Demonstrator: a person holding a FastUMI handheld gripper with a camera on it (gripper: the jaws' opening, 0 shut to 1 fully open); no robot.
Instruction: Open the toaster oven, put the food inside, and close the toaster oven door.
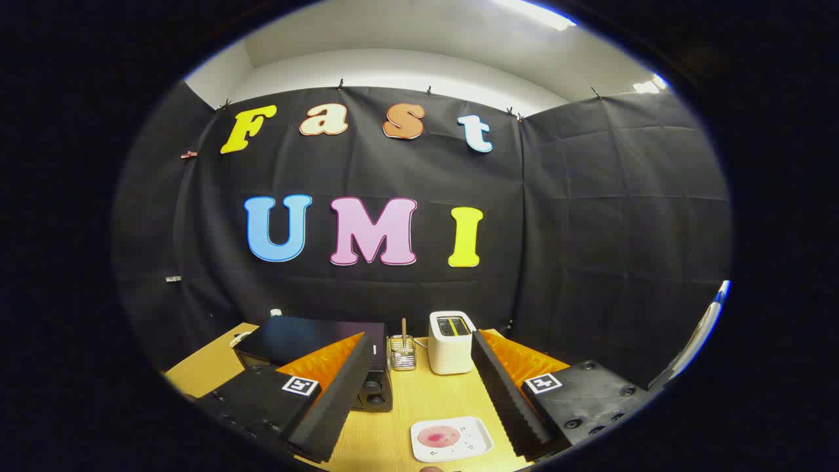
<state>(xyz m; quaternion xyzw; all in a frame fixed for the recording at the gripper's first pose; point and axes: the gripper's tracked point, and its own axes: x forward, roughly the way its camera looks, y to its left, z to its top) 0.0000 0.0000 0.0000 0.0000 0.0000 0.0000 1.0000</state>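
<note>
The black toaster oven (pixel 314 341) stands on the wooden table, partly behind my left finger (pixel 334 393); its knobs (pixel 375 392) show beside that finger, and I cannot tell whether its door is shut. A white square plate (pixel 452 439) with a pink round piece of food (pixel 438 435) lies on the table, low between my fingers. My gripper (pixel 423 367) is open, high above the table, with nothing between its fingers.
A white pop-up toaster (pixel 451 341) stands at the back of the table, to the right of the oven. A small clear holder with a wooden stick (pixel 402 353) sits between them. Bare wooden table (pixel 419 400) stretches from these to the plate.
</note>
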